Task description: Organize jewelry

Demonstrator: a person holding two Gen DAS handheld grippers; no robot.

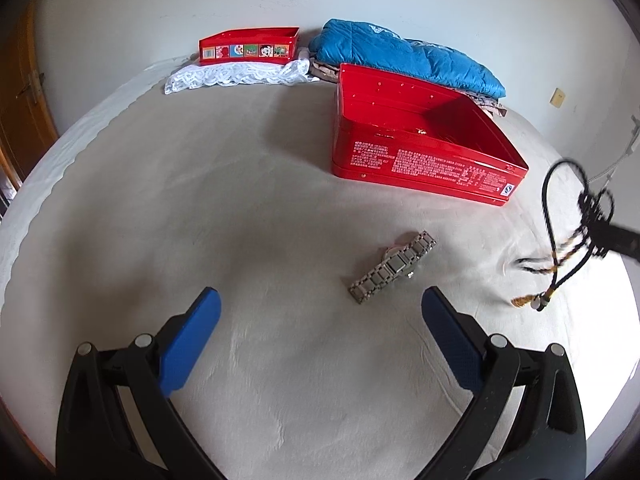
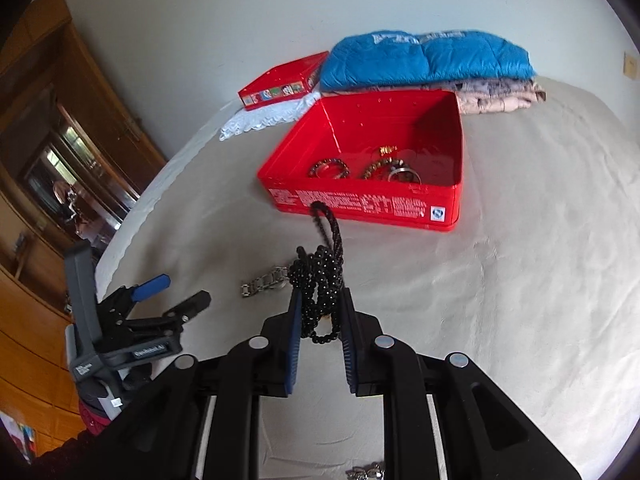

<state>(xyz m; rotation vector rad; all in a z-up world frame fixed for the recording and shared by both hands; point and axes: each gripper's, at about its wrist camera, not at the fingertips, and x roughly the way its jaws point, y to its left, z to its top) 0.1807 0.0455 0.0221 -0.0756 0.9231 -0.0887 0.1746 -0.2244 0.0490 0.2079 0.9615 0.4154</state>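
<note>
A black bead necklace (image 2: 320,280) is held clenched in the right hand-held gripper (image 2: 320,320), lifted off the bed (image 2: 520,280). The left hand-held gripper (image 1: 320,308) is spread wide, empty. Transfer into the red tin (image 2: 360,204) (bracelets already inside) is judged next; a watch (image 1: 394,266) waits nearby.

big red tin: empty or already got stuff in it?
Not empty. The right wrist view shows the open red tin holding several beaded bracelets and rings on its floor. The left wrist view shows mostly its walls.

Left tongs (image 1: 320,312) agape, right tongs (image 2: 320,300) seemingly clamped.
</note>
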